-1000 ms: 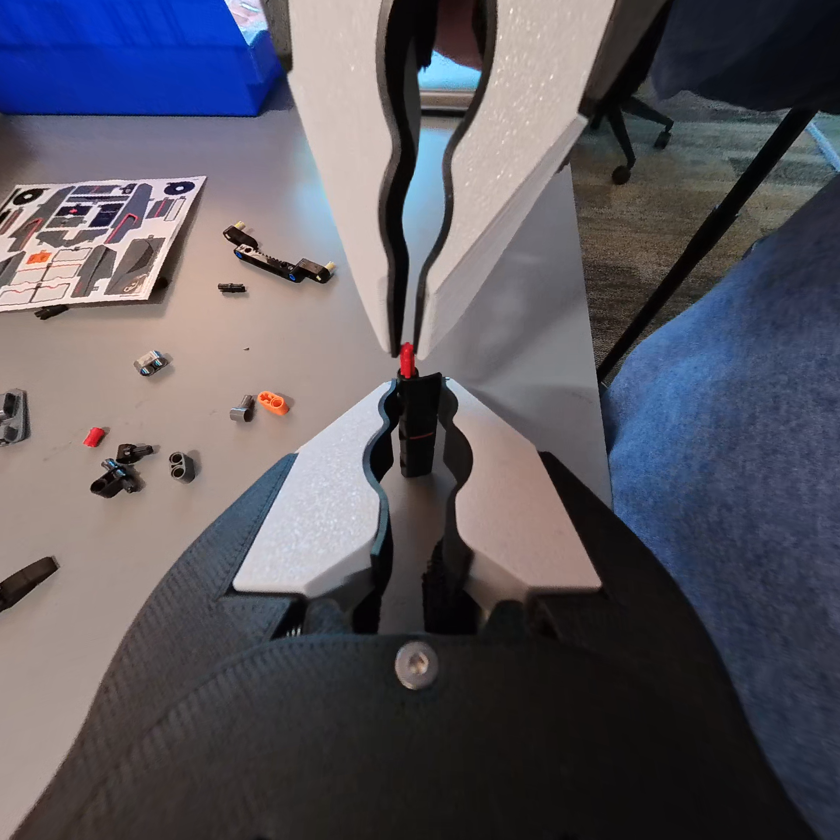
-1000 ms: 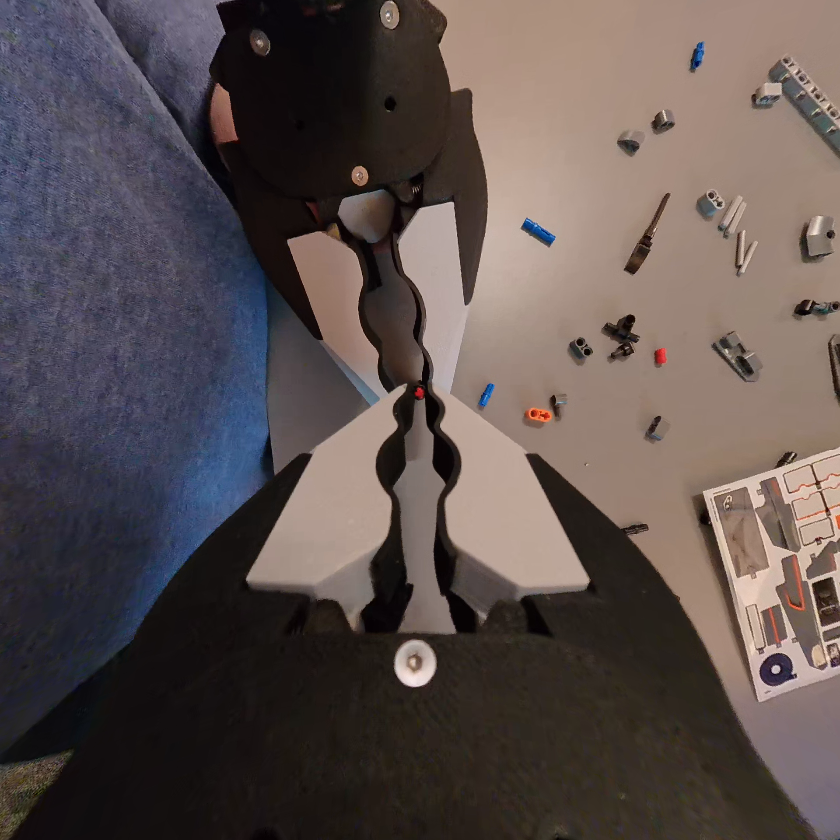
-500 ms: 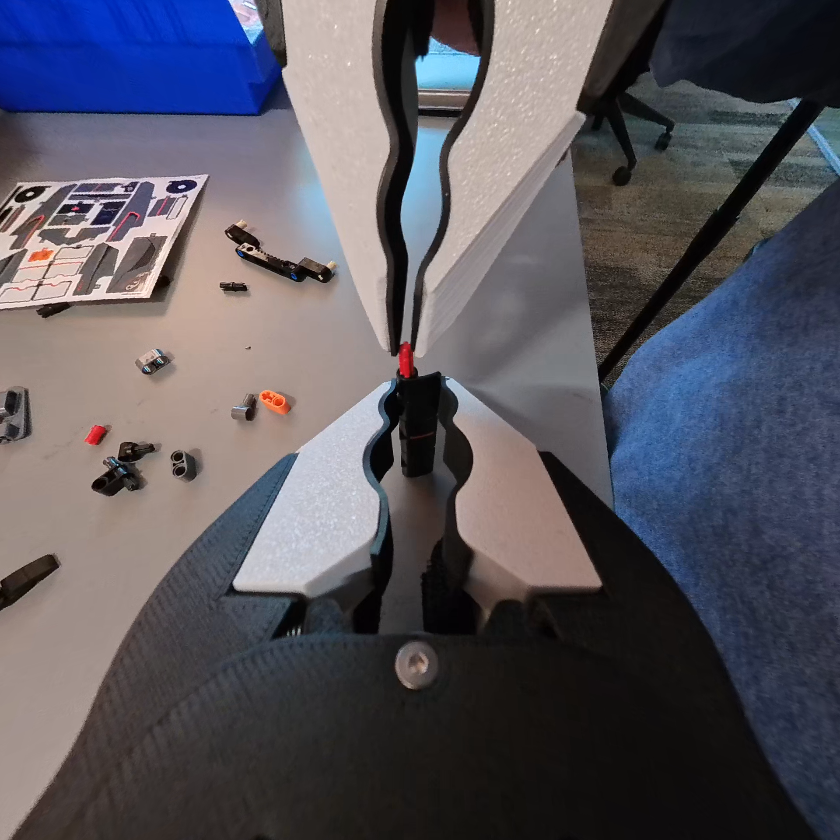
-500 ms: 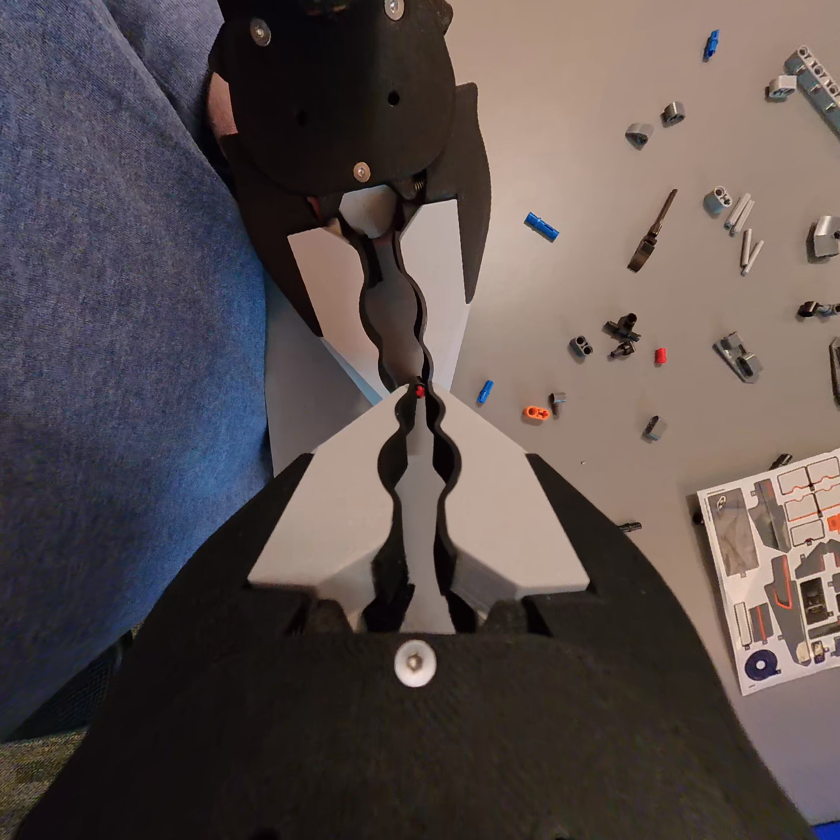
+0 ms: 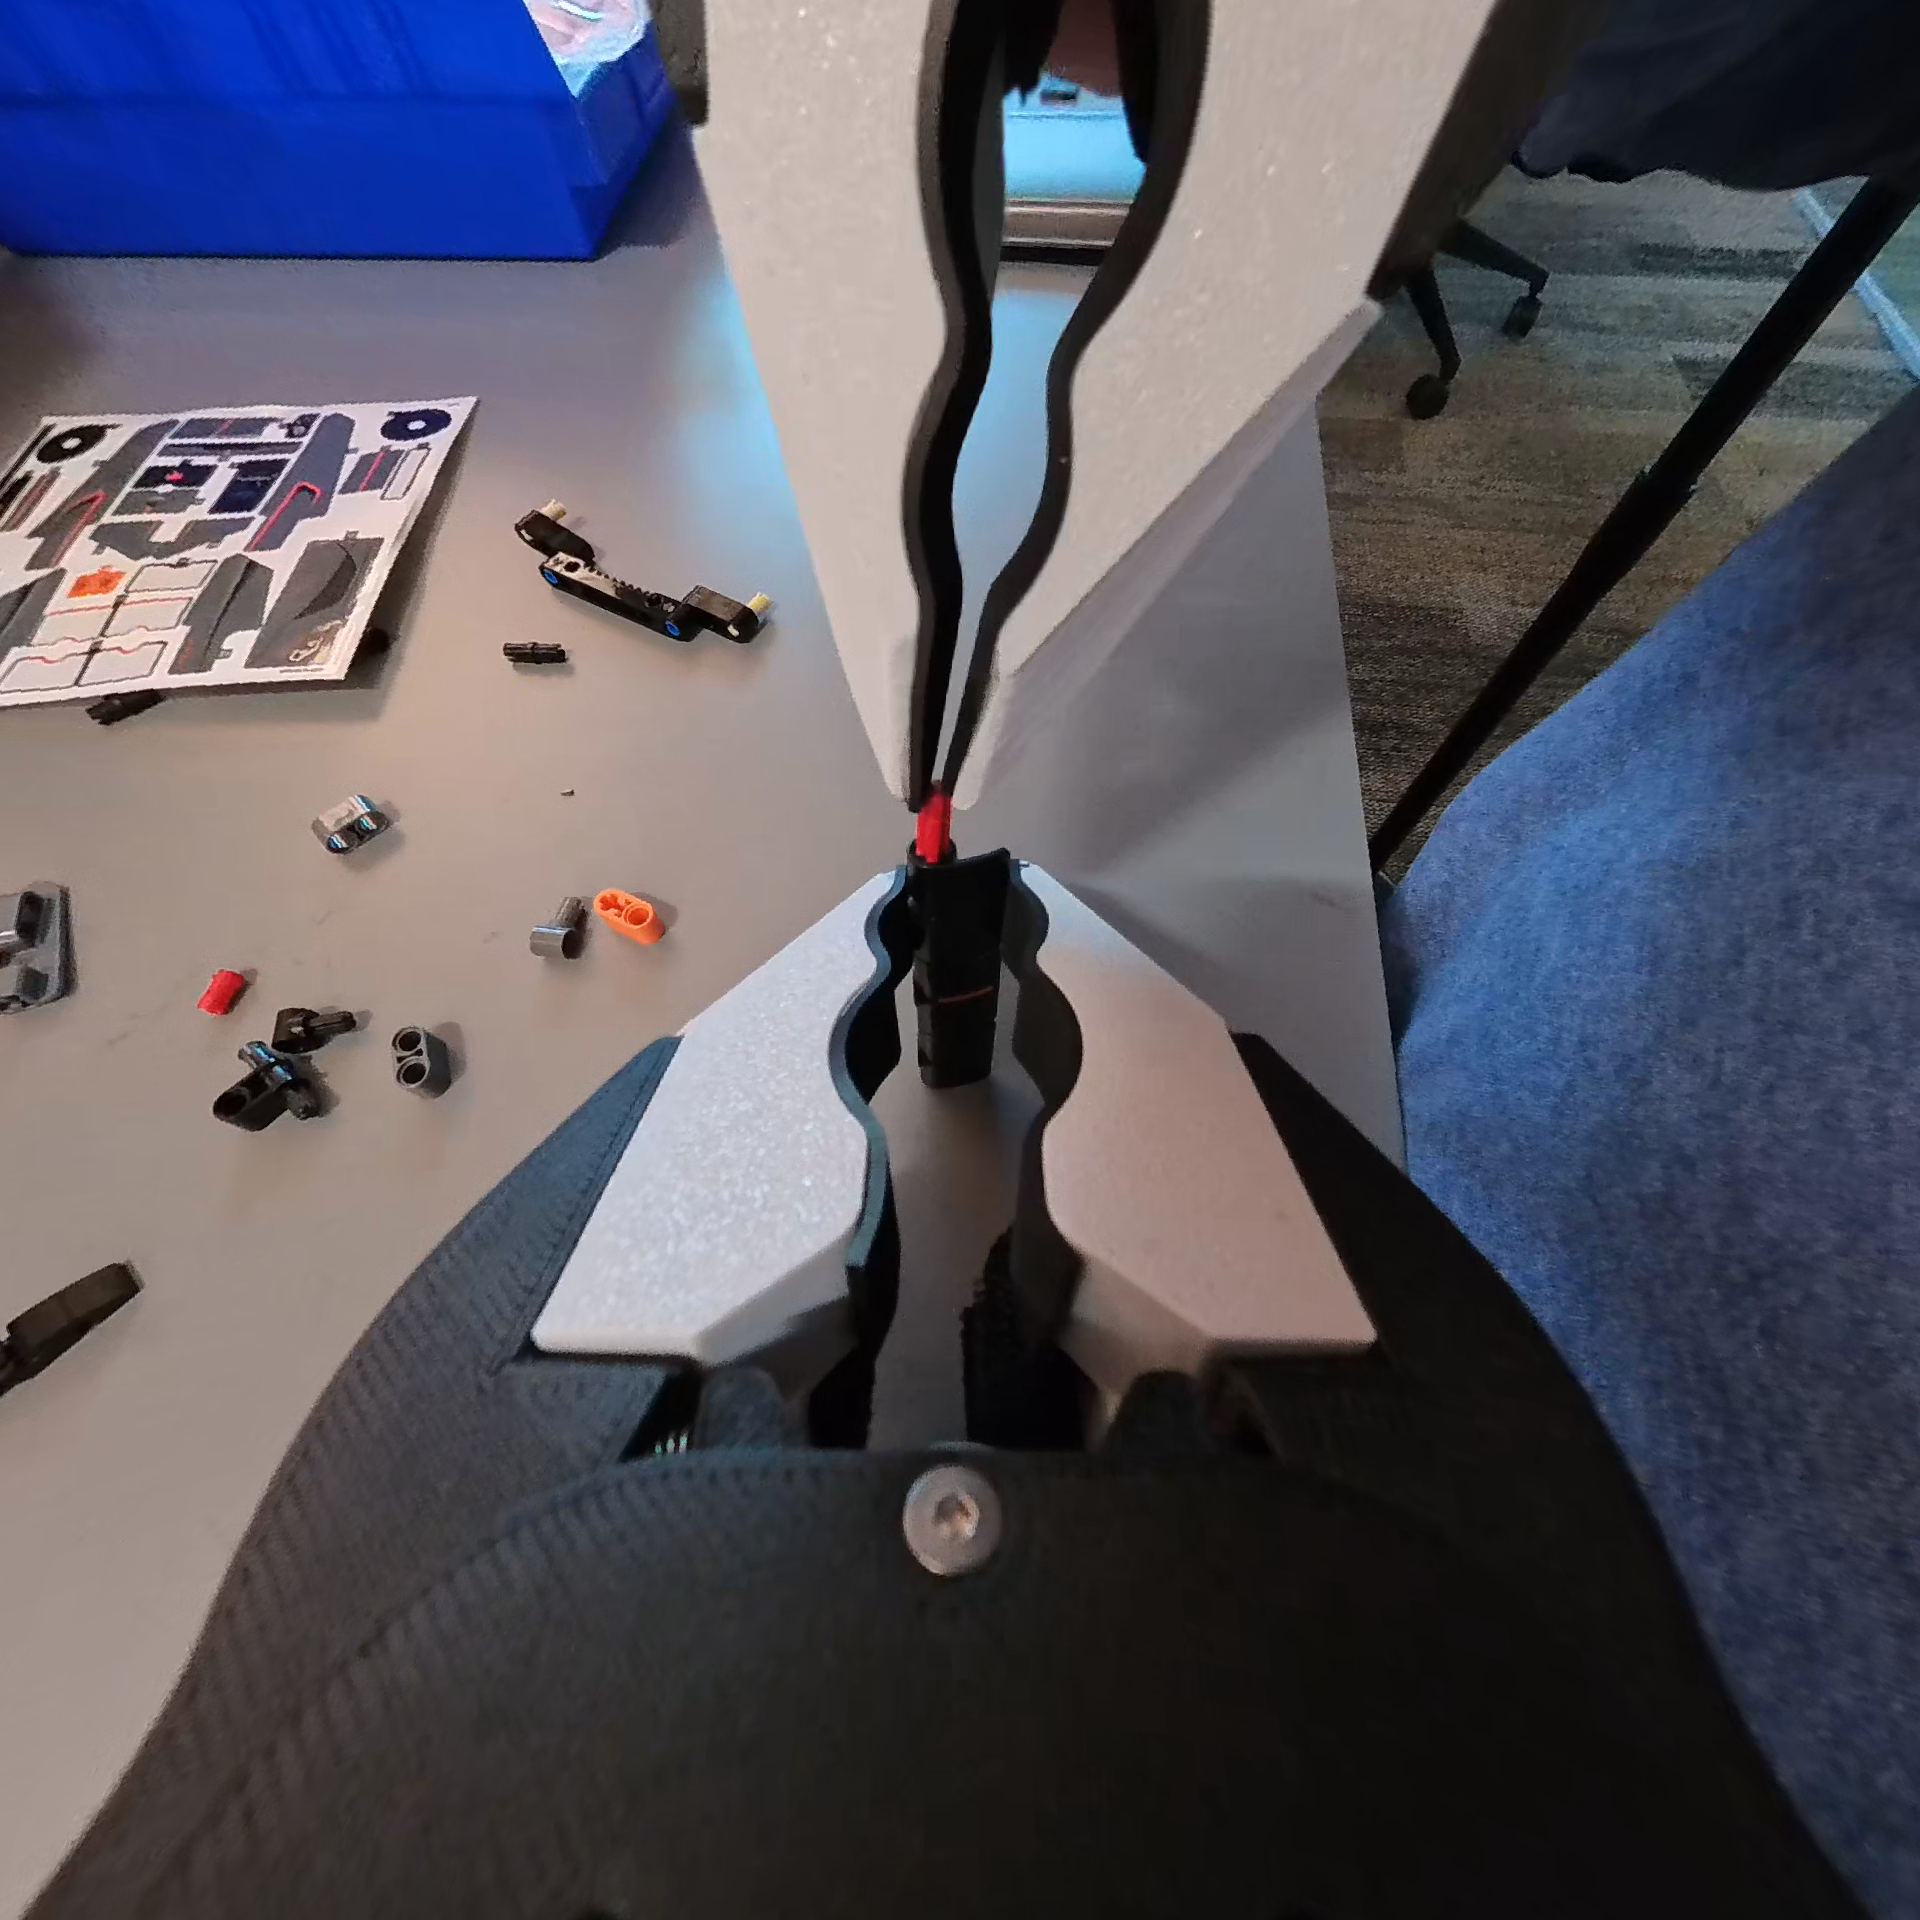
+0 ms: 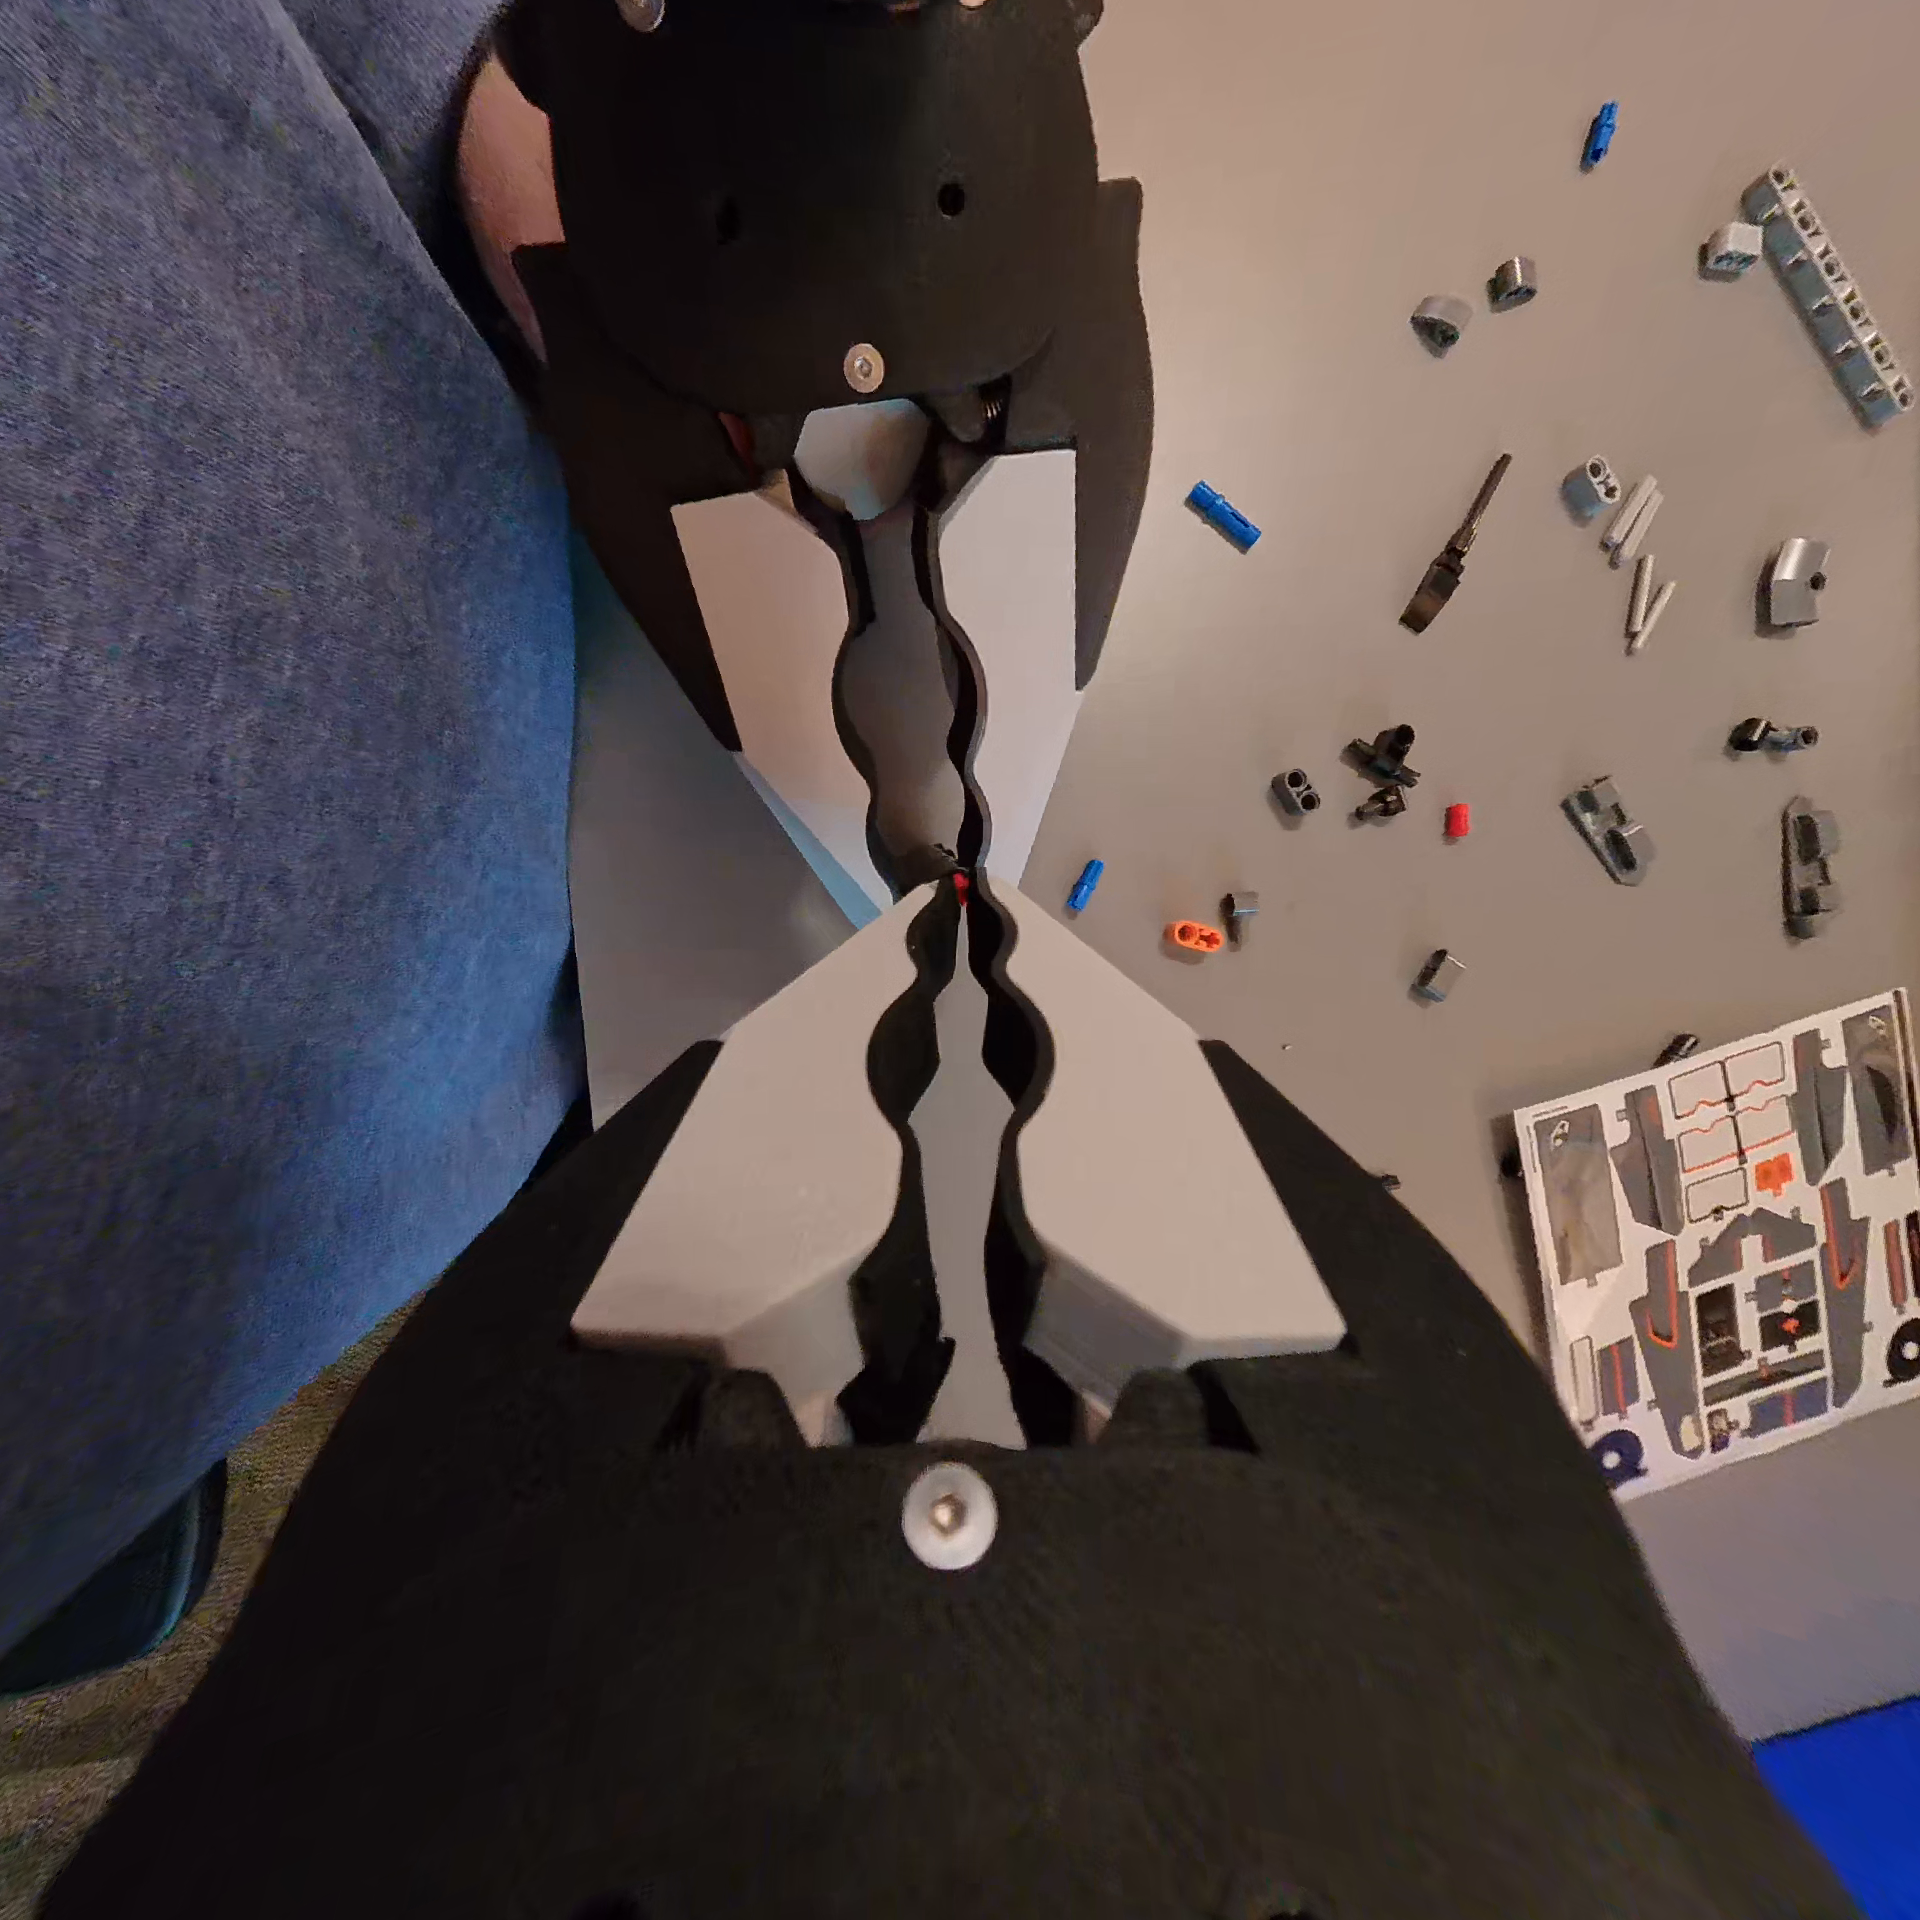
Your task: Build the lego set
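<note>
My left gripper (image 5: 956, 883) is shut on a black Lego connector piece (image 5: 951, 977), which lies lengthways between its jaws. A red pin (image 5: 932, 826) sticks out of the piece's far end. My right gripper (image 5: 935, 800) comes down from above, and its tips are shut on that red pin. In the right wrist view, my right gripper (image 6: 961, 899) meets the left gripper (image 6: 935, 847) tip to tip. Only a sliver of the red pin (image 6: 960, 886) shows there. Both grippers are above the grey table (image 5: 623, 364), near its right edge.
A sticker sheet (image 5: 208, 551) lies at the left, and a blue bin (image 5: 312, 125) stands at the back. Loose pieces are scattered on the table: an orange connector (image 5: 629, 916), a red bush (image 5: 220, 990), a black beam assembly (image 5: 644, 592) and a grey beam (image 6: 1829, 291). A person's blue trouser leg (image 5: 1662, 1039) is beside the table edge. There is about 4 cm between the tips of the two grippers. Between my left fingertips and the red bush (image 5: 220, 990) there is roughly 15 cm.
My right gripper has shifted and turned slightly over the left one. The red pin stays pinched at the black piece's end. The left gripper has held still.
</note>
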The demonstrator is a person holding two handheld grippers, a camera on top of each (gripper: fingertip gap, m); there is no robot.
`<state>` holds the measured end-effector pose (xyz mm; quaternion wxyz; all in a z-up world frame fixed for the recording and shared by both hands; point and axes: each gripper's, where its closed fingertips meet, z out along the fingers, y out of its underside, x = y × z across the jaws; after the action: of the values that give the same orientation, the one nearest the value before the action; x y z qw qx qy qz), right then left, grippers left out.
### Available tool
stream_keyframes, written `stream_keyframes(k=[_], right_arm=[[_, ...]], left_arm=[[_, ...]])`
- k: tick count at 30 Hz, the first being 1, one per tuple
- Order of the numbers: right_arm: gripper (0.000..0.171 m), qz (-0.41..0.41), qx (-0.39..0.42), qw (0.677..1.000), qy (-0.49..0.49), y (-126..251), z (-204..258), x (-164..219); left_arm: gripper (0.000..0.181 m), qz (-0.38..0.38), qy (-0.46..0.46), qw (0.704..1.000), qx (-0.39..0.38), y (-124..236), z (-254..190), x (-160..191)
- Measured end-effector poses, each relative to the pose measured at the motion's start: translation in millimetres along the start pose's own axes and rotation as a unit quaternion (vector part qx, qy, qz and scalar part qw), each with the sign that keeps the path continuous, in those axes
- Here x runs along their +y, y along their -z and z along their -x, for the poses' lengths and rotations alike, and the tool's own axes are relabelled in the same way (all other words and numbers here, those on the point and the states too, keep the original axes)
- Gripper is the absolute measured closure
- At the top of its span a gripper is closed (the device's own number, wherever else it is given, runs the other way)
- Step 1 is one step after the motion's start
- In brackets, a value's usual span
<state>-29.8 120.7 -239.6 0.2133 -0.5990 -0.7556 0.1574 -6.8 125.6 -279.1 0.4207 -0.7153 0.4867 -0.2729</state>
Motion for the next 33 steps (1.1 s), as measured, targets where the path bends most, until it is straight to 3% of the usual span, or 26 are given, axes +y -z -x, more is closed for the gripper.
stream_keyframes(k=[17,18,19,23,33], right_arm=[[0.171,-0.011,-0.041,0.998,-0.051,-2.9,-1.9,0.3],[0.154,-0.022,-0.036,0.997,-0.064,0.2,-4.4,-2.3],[0.145,-0.040,-0.035,0.996,-0.072,6.6,-5.5,-7.2],[0.135,-0.066,-0.007,0.991,-0.114,20.2,-13.7,4.4],[0.135,-0.129,0.099,0.968,-0.190,-8.5,-19.7,-6.8]], left_arm=[[0.167,-0.003,-0.002,1.000,0.002,0.2,1.0,-0.9],[0.167,-0.011,0.001,1.000,0.005,1.3,1.3,-3.1],[0.167,-0.020,0.009,1.000,0.007,2.7,2.3,-5.6],[0.167,-0.071,0.054,0.996,0.000,15.2,14.9,-20.0],[0.167,-0.208,0.234,0.949,0.026,41.9,40.8,-58.5]])
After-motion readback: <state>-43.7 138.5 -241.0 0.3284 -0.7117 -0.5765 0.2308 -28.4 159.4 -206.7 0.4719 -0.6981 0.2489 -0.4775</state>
